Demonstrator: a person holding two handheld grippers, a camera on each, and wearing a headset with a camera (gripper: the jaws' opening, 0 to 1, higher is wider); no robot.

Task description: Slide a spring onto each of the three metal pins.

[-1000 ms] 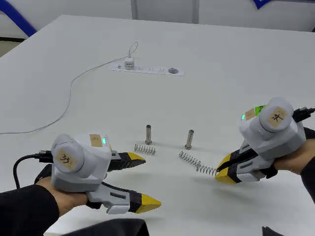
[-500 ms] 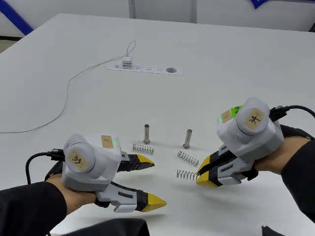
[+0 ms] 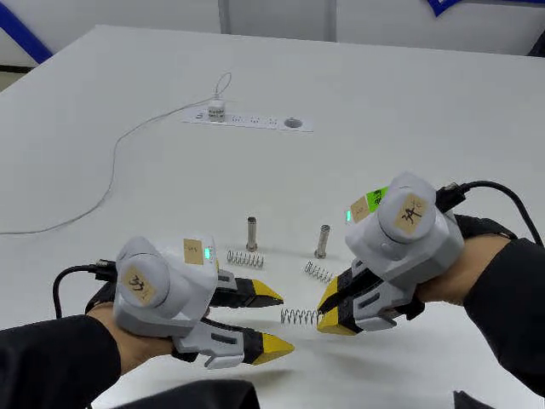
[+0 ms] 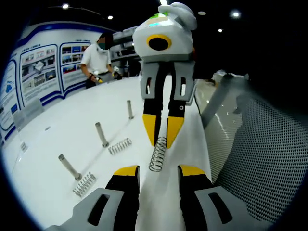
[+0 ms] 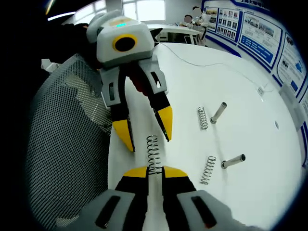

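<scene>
We see a white tabletop [image 3: 409, 128] whose far edge runs along the top of the head view. A broad bare stretch lies between the work and that edge, and more bare surface lies to the right. In the left gripper view the near edge passes just beside the grippers, with a mesh chair back [image 4: 260, 159] beyond it.

The left gripper [image 3: 281, 321] hovers low near that edge, its jaws apart and holding nothing. The right gripper [image 3: 324, 313] faces it, jaws clamped on one end of a held spring [image 3: 300, 317]. The spring's free end points into the gap between the left gripper's jaws; we cannot tell whether it touches them.

A power strip [image 3: 251, 122] lies well apart toward the far side, and its cable [image 3: 115, 166] trails off to the left edge.

Two metal pins stand upright between the strip and the grippers, a left pin [image 3: 251, 233] and a right pin [image 3: 323, 241], both bare. One loose spring [image 3: 245, 258] lies just beside the left pin, another spring [image 3: 318, 272] near the right pin.
</scene>
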